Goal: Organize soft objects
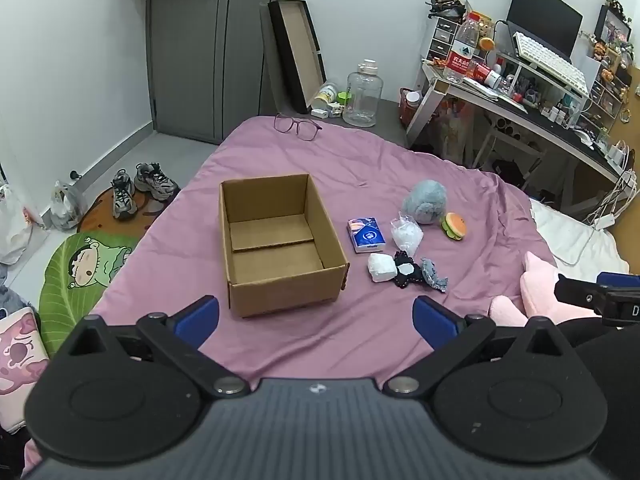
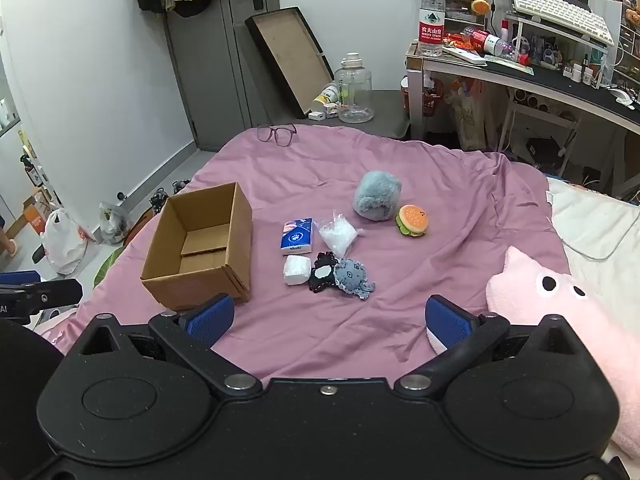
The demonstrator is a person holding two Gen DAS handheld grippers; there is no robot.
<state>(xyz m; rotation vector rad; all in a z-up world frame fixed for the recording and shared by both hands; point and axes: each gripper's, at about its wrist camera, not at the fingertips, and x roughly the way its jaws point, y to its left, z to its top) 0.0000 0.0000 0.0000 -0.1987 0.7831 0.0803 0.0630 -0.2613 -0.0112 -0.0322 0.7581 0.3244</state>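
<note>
An empty open cardboard box [image 1: 276, 240] [image 2: 200, 244] stands on the purple bedsheet [image 1: 360, 340]. To its right lie a blue tissue pack [image 1: 366, 235] [image 2: 297, 236], a clear plastic bag [image 1: 406, 233] [image 2: 339, 234], a white pad [image 1: 382, 267] [image 2: 297, 270], a black crochet toy [image 1: 406, 270] [image 2: 322, 276], a blue-grey crochet toy [image 1: 434, 274] [image 2: 352, 278], a fluffy blue ball [image 1: 425, 201] [image 2: 377, 196] and a plush burger [image 1: 454, 226] [image 2: 412, 220]. My left gripper [image 1: 316, 322] is open and empty in front of the box. My right gripper [image 2: 328, 320] is open and empty, short of the toys.
A pink plush pig [image 2: 568, 320] [image 1: 536, 292] lies at the right. Glasses [image 1: 297, 125] [image 2: 276, 133] rest at the bed's far edge. A big water jug [image 1: 362, 94], shoes [image 1: 138, 188] and bags lie on the floor. A cluttered desk [image 1: 520, 100] stands at the right.
</note>
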